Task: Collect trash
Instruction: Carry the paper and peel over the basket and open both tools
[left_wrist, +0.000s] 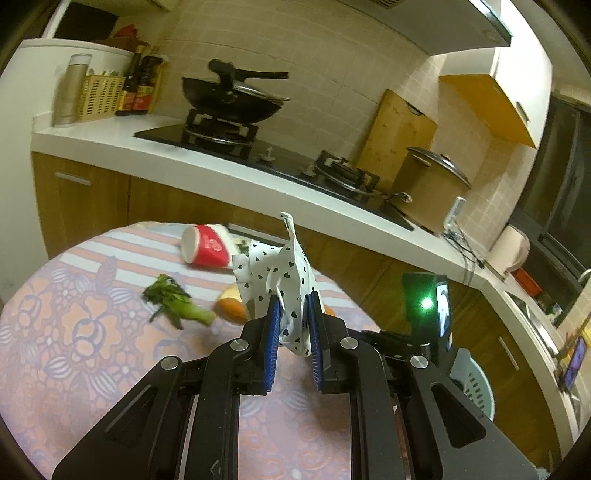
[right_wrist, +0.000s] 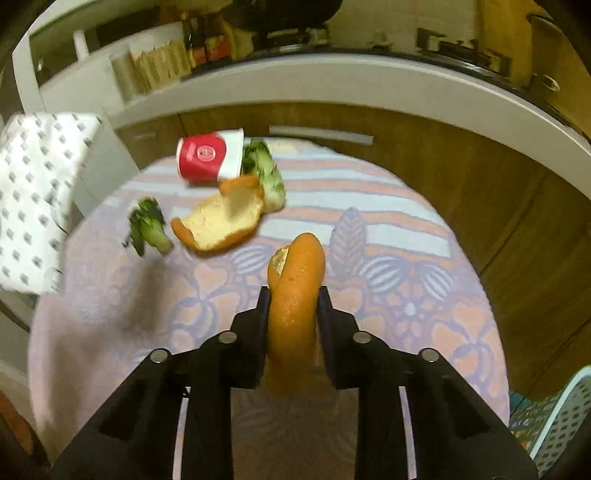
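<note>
My left gripper (left_wrist: 292, 299) is shut on a crumpled white wrapper with black hearts (left_wrist: 280, 269), held above the round table (left_wrist: 74, 350). The wrapper also shows at the left edge of the right wrist view (right_wrist: 33, 199). My right gripper (right_wrist: 291, 291) is shut on a long orange peel strip (right_wrist: 295, 295), held above the table. On the table lie a red and white paper cup (right_wrist: 207, 155) on its side, a wide orange peel piece (right_wrist: 221, 218), and green vegetable scraps (right_wrist: 147, 225) (right_wrist: 266, 173). In the left wrist view the cup (left_wrist: 207, 245) and a vegetable scrap (left_wrist: 177, 301) lie beyond the wrapper.
A pale perforated bin (left_wrist: 476, 387) stands low beside the table on the right; its rim also shows in the right wrist view (right_wrist: 557, 413). Behind the table runs a kitchen counter (left_wrist: 229, 166) with a stove, a wok (left_wrist: 229, 96) and a pot (left_wrist: 428, 184).
</note>
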